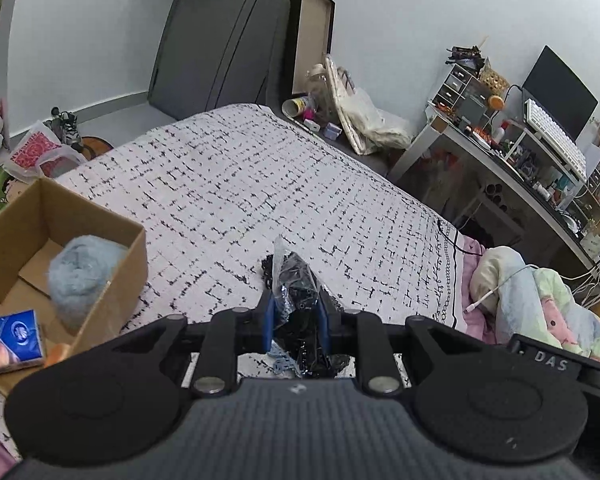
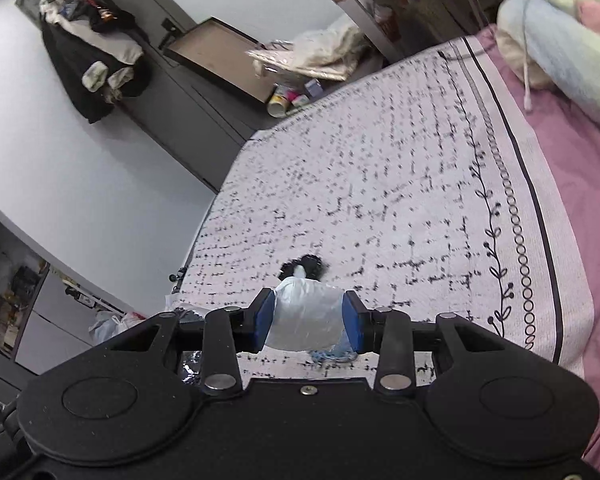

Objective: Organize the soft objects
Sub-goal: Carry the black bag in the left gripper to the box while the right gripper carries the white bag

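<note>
**Both tools pinching soft bundles over the bed**

The left tool has its blue pads pressed in on a clear plastic bag of black material, whose crinkled top sticks up past the fingertips. A bit of blue, lacy material shows under the bag, close to the tool body. The bundle is just above the black-and-white checked bedspread.

To the left of this tool, an open cardboard box sits on the bed. Inside it lies a pale blue fluffy ball against the right wall. A small blue tissue pack and something orange are at the near corner of the box. Further right, a crumpled pastel quilt lies on the pink sheet, and a cluttered worktop with a monitor and a keyboard stands beyond the bed.

The right tool pinches a white plastic-wrapped bundle between its blue pads; the bundle fills the gap between them. A black fuzzy tuft shows just past the bundle, above the checked bedspread. Blue lacy material peeks out below. The pink sheet runs along the right, with the quilt at the far corner.
</note>
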### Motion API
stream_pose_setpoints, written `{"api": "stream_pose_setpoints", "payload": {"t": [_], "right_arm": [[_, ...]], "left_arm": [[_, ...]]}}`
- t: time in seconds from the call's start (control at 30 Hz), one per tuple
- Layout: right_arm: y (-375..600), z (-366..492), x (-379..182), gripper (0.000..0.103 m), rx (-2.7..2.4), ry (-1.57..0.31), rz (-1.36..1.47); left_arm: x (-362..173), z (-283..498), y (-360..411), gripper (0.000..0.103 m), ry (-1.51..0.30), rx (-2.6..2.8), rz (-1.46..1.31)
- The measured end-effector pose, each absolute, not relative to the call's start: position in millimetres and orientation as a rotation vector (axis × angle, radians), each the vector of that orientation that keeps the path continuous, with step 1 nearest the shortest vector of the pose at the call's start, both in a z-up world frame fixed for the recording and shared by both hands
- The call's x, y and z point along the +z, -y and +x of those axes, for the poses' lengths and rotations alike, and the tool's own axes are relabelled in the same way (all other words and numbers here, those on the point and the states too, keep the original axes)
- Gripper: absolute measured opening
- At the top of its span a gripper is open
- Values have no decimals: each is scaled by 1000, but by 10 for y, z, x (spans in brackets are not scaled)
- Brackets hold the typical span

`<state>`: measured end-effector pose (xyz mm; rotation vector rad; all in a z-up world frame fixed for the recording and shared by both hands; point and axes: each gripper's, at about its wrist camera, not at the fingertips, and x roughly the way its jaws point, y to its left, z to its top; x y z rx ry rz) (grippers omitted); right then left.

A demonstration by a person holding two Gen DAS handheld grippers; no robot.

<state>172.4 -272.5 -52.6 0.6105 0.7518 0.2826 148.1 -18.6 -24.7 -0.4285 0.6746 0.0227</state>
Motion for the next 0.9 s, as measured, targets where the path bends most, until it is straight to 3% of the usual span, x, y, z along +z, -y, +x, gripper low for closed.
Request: {"api": "stream_pose_setpoints", "payload": {"t": [0.9], "right_arm": [[2192, 1418, -264, 37, 217, -702, 471]], "left_arm": [[-156, 1322, -280, 21, -630, -46, -426]]}}
